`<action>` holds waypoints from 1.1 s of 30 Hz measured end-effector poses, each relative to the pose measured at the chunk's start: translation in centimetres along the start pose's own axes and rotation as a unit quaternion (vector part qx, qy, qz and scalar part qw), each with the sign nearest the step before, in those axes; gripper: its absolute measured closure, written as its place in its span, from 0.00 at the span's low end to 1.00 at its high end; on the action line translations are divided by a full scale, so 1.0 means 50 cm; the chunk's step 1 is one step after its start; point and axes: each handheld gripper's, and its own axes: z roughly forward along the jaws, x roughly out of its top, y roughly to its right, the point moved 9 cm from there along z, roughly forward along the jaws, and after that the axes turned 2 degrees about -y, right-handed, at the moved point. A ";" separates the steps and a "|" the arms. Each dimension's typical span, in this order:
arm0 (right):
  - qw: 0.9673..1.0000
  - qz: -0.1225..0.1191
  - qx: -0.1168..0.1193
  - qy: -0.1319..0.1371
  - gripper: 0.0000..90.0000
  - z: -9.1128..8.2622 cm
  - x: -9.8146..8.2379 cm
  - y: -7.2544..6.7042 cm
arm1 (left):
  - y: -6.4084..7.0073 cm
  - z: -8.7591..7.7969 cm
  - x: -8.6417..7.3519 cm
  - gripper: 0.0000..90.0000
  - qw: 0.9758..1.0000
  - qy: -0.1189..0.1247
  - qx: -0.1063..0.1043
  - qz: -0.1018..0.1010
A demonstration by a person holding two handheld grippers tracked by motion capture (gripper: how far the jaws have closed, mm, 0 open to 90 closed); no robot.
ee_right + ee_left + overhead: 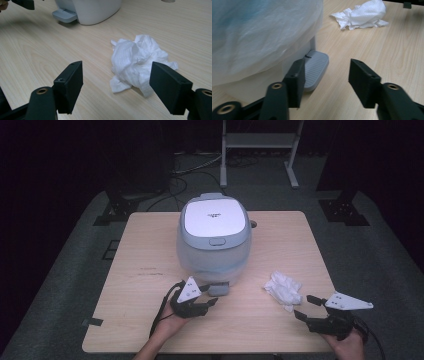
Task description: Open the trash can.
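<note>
On the pale wooden table (280,330), the white-and-grey lidded pedal bin (214,237) stands toward twelve o'clock, and its flat grey ribbed foot pedal (315,68) juts from the base toward six. The left gripper (212,296) is the nearer tool: in the left gripper view the pedal lies just ahead toward eleven o'clock, beside one jaw, its long axis running away from the bin. The jaws stand half spread and pinch nothing. The right gripper (304,306) rests wide open at five o'clock, facing the crumpled white paper tissue (136,63) without touching it.
</note>
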 end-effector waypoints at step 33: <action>1.000 -0.004 0.002 -0.003 0.29 0.006 0.002 -0.005 | -0.029 0.069 -0.012 0.86 1.000 -0.017 0.025 -0.002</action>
